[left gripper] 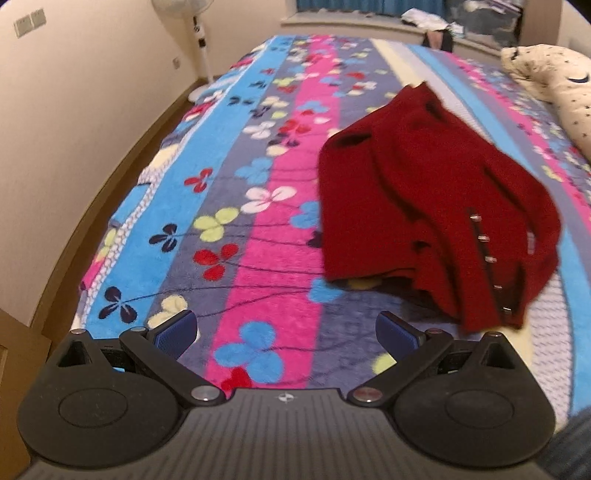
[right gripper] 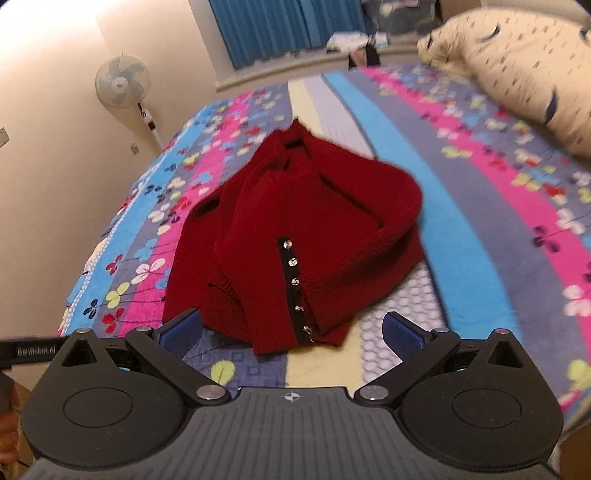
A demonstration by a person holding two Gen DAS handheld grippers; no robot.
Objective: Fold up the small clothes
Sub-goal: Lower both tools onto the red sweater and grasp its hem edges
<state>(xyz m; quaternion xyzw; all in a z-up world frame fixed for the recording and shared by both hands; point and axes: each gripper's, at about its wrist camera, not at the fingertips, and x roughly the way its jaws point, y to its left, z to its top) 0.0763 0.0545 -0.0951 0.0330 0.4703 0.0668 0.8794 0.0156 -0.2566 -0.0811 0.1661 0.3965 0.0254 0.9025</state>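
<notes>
**With both grippers wide and empty, cardigan sits loose on the bed**

While you hold both grippers above the near edge of the bed (left gripper: 258, 229), neither one touches anything. Your left gripper (left gripper: 286, 334) has its jaws spread wide, blue pads (left gripper: 177, 332) facing each other, nothing between them but blanket. Your right gripper (right gripper: 293, 334) is the same: jaws spread, empty.

The red cardigan (right gripper: 295, 236) lies rumpled on the striped floral blanket, roughly mid-bed. Its front faces up, with a dark button strip (right gripper: 295, 284) running toward you and small shiny buttons along it. One sleeve is bunched over the body on the right side; the left part lies flatter. The hem is just ahead of your right gripper, apart from the pads. From the left wrist the cardigan (left gripper: 424, 206) sits ahead and to the right, near but not touching.

A cream spotted pillow (right gripper: 517, 74) rests at the far right of the bed, well apart from the cardigan. A standing fan (right gripper: 123, 81) is by the left wall. Blue curtains (right gripper: 280, 29) hang at the back, with some clutter on the sill, too blurred to tell.
</notes>
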